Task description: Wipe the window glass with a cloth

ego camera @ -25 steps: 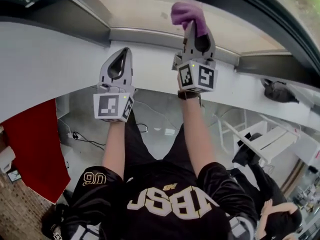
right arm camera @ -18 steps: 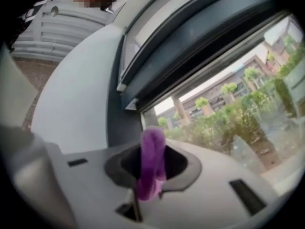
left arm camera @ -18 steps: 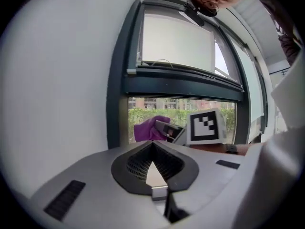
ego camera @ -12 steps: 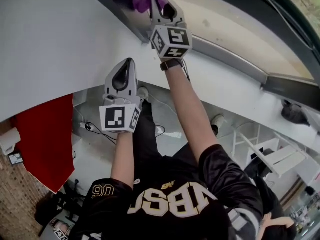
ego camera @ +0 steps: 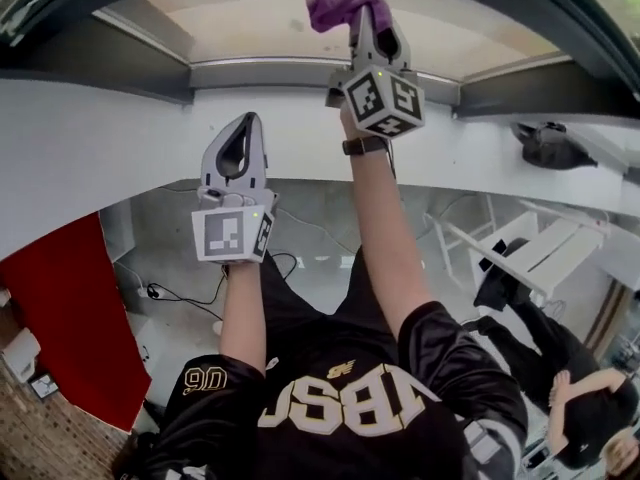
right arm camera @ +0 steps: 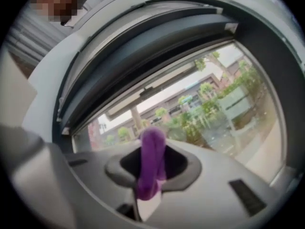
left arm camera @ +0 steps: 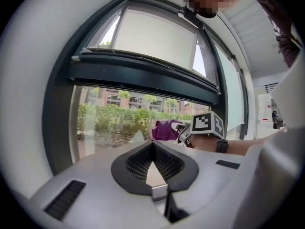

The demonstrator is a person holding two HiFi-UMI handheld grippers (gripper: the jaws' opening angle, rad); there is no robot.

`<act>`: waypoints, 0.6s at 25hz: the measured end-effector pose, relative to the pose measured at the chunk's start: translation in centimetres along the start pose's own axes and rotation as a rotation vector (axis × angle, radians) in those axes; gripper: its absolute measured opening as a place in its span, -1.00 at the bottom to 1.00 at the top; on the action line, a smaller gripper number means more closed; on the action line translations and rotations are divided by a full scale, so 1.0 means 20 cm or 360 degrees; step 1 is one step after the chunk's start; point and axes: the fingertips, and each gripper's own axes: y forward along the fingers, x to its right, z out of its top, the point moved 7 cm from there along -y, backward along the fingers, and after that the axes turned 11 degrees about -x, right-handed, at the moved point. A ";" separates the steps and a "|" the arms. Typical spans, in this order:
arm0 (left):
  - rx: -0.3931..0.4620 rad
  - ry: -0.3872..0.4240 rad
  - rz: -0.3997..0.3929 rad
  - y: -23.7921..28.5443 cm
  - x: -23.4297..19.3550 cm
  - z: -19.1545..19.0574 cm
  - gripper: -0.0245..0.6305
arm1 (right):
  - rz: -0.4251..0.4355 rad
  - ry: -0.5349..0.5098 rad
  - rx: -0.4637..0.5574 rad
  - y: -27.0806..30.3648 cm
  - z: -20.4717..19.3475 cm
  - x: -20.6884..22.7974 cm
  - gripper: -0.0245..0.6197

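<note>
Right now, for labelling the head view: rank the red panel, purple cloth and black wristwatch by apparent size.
Largest to smallest, none close:
1. red panel
2. purple cloth
3. black wristwatch

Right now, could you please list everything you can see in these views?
purple fabric cloth: one, purple, clamped in the right tongs, raised before the glass.
clear window glass: one pane, clear, with bushes and buildings beyond.
dark metal window frame: one, dark grey, around the glass.
red panel: one, red, low on the person's left.
second person: one, in dark clothing, at the head view's lower right.
black wristwatch: one, black, on the right wrist.
left tongs: one, grey, shut and empty, before the white wall.
right tongs: one, grey, shut on the cloth.
</note>
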 end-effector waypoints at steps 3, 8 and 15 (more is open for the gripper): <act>0.0010 0.0015 -0.0142 0.19 0.35 -0.03 -0.87 | -0.0241 -0.0013 0.0081 -0.22 0.20 0.53 -0.66; 0.0007 0.0006 -0.0328 0.39 0.80 -0.07 -0.87 | -0.0667 0.0060 0.0170 -0.52 0.47 1.22 -0.66; 0.0020 0.0028 -0.0354 0.41 0.94 -0.07 -0.87 | -0.0583 -0.0028 0.0179 -0.57 0.53 1.19 -0.66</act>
